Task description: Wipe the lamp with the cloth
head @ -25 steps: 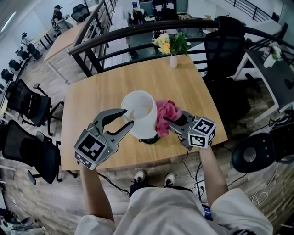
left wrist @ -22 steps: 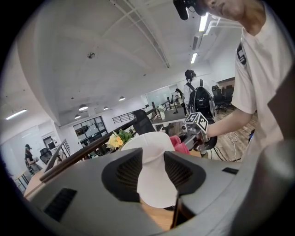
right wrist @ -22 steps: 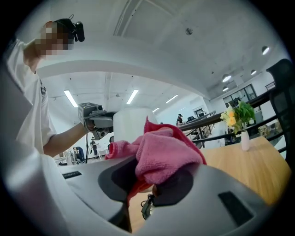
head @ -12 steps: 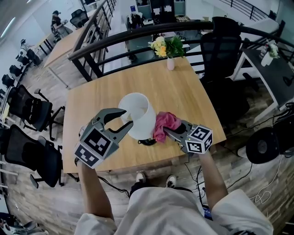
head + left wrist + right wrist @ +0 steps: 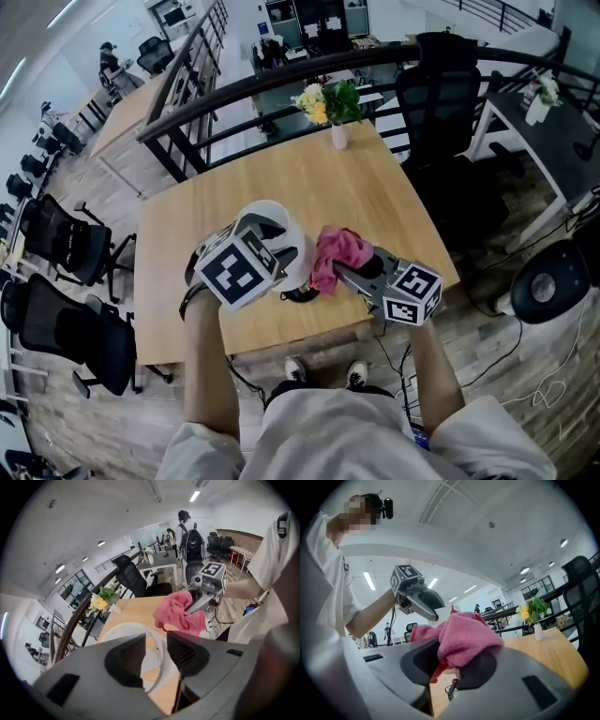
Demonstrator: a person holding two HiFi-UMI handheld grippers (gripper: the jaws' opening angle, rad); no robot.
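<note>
The lamp has a white shade [image 5: 286,246] and a black base [image 5: 302,293], and stands near the front edge of the wooden table [image 5: 356,187]. My left gripper [image 5: 270,232] is over the shade. In the left gripper view the shade's rim [image 5: 124,629] runs between the jaws, and the left gripper [image 5: 156,641] is shut on it. A pink cloth [image 5: 336,251] hangs just right of the shade, apart from it as far as I can tell. My right gripper [image 5: 345,272] is shut on the pink cloth [image 5: 464,637], which bulges out over its jaws.
A small vase of flowers [image 5: 330,108] stands at the table's far edge. A black railing [image 5: 234,80] runs behind the table. Black office chairs stand at the left [image 5: 56,234] and the far right [image 5: 441,89]. A cable trails from the lamp's base.
My left gripper has risen from the front left of the lamp onto the shade, and its wide-open jaws have closed on the rim. The right gripper with the cloth has hardly moved.
</note>
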